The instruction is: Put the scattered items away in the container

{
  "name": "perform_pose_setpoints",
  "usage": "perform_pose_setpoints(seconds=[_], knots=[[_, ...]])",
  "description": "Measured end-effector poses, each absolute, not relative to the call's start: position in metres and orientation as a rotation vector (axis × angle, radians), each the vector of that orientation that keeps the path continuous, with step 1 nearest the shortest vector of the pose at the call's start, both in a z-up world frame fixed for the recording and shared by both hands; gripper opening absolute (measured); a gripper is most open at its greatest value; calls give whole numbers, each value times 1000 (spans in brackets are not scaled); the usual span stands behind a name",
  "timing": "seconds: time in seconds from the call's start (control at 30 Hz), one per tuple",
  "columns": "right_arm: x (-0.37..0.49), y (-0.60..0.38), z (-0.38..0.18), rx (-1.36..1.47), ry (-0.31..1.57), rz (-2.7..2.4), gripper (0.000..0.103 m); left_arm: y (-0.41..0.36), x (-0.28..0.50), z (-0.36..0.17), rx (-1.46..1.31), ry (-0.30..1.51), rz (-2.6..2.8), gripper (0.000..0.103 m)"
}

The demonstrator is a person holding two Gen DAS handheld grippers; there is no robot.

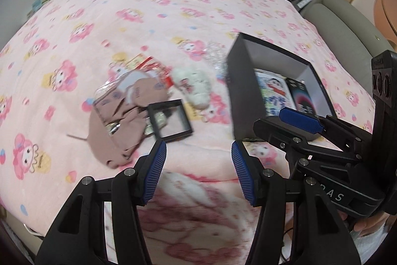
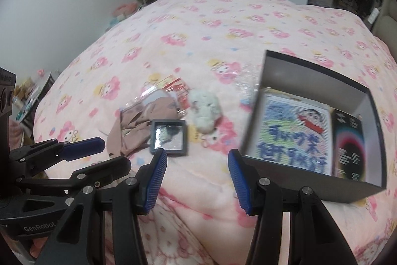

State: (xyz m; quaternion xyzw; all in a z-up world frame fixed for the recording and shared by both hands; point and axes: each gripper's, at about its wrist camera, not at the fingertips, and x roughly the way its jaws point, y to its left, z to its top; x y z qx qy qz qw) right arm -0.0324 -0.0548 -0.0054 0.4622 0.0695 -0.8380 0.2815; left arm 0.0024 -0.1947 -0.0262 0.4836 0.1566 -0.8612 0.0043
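1. Left gripper (image 1: 198, 165) and right gripper (image 2: 196, 175): jaws apart, nothing between them.
2. Framed square (image 2: 170, 138), plush (image 2: 204, 109), packet (image 2: 139, 121) lie mid-frame; box (image 2: 310, 178) at right.
3. Risk: soft bedcover (image 2: 223, 29) gets pinched with the thin frame.
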Motion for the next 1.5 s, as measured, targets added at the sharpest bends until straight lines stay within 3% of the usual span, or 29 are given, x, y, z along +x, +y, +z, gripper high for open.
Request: perform_pose_setpoints(seconds=[0.5,0.8,0.9,1.17,1.33,1.5], knots=[[-58,-131,-54,1358,209,-2057,48,-268,-1,-74,1536,687,-2583,60],[-90,-129,-94,1512,238,-2120,48,-292,-40,-111,1654,758,-2501,58],[-95,-130,-107,1550,242,-2104,48,-289,-59,-124,1774,719,-2500,43],[-107,-128,-140,1661,152,-2020,48,-288,-87,-146,1943,787,-2488,41],[-107,-133,-144,1657,95,-1946,45,-283,-88,-152,1992,798,-2481,24],[-93,-147,-134,1607,113,-1884,42,-282,-80,-148,1937,732,-2464,21]])
